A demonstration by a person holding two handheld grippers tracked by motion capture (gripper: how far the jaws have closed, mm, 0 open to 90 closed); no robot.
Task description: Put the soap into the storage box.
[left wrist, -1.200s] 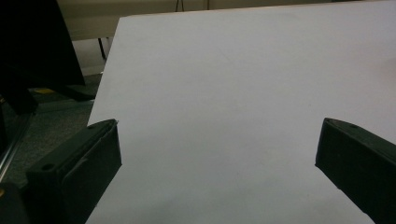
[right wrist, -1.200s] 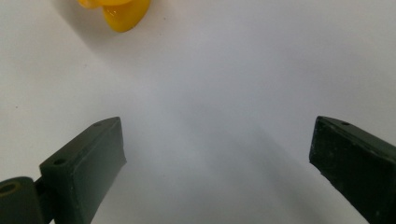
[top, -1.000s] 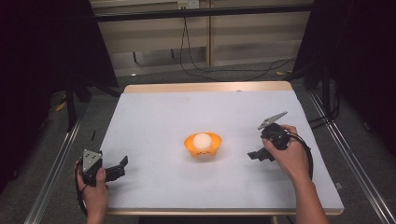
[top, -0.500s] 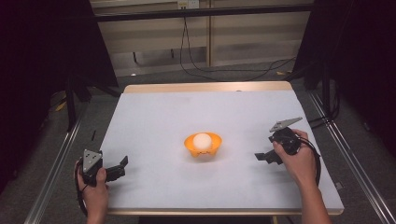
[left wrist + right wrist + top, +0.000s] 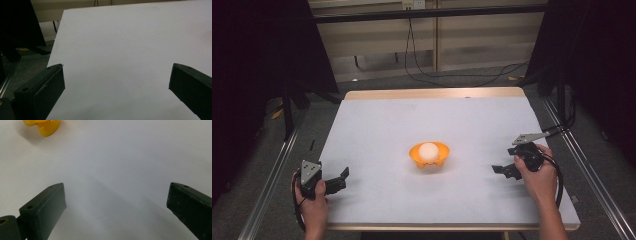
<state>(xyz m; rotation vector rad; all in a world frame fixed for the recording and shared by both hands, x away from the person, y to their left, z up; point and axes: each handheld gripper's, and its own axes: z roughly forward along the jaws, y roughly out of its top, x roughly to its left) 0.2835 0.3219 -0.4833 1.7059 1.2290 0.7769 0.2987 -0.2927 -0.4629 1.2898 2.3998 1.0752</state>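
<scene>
My right gripper [image 5: 501, 170] and left gripper [image 5: 343, 178] sit wide apart-jawed, empty, flanking the orange bowl [image 5: 429, 156] holding a white ball [image 5: 428, 149]; I'd approach level, slowly.

We count one orange bowl [image 5: 428, 157] near the middle of the table [image 5: 377, 125], and one white ball [image 5: 428, 149] inside that bowl. We count two grippers: one [image 5: 343, 178] left of the bowl, one [image 5: 499, 169] right of it. One table.
</scene>
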